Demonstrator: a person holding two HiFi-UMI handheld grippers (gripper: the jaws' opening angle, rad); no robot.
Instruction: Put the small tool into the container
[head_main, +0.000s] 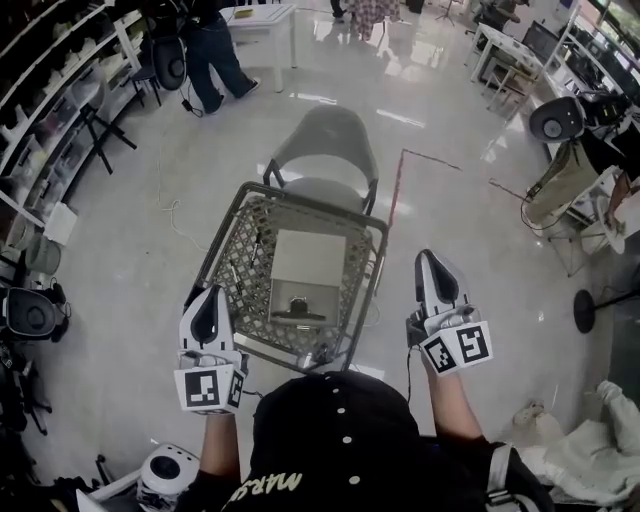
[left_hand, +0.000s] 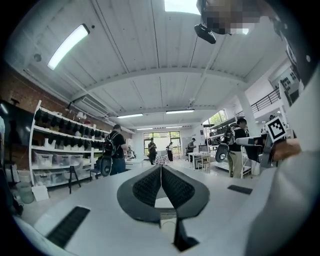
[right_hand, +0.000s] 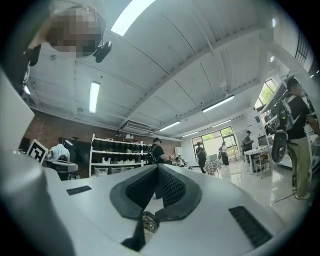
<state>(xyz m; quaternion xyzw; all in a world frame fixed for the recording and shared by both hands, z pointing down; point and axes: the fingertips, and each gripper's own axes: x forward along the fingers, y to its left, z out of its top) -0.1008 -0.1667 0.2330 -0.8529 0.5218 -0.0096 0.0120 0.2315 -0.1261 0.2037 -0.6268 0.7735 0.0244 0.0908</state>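
Note:
A wire mesh cart basket (head_main: 232, 232) stands on the floor just in front of me in the head view. A pale rectangular box (head_main: 308, 262) lies in it, with a small dark clip-like tool (head_main: 297, 306) at its near end. A thin dark tool (head_main: 236, 276) lies on the mesh to the left. My left gripper (head_main: 208, 294) hovers over the basket's near left corner, shut and empty. Held to the right, outside the basket, my right gripper (head_main: 431, 257) is shut and empty as well. In both gripper views the left gripper (left_hand: 161, 168) and right gripper (right_hand: 157, 168) point level into the room, pads together.
A grey chair (head_main: 325, 140) stands behind the basket. Shelves (head_main: 50, 120) line the left wall. A person (head_main: 215, 45) stands at the far left. Red tape (head_main: 400, 185) marks the floor. Round black devices (head_main: 30, 312) and a white one (head_main: 165, 470) sit nearby.

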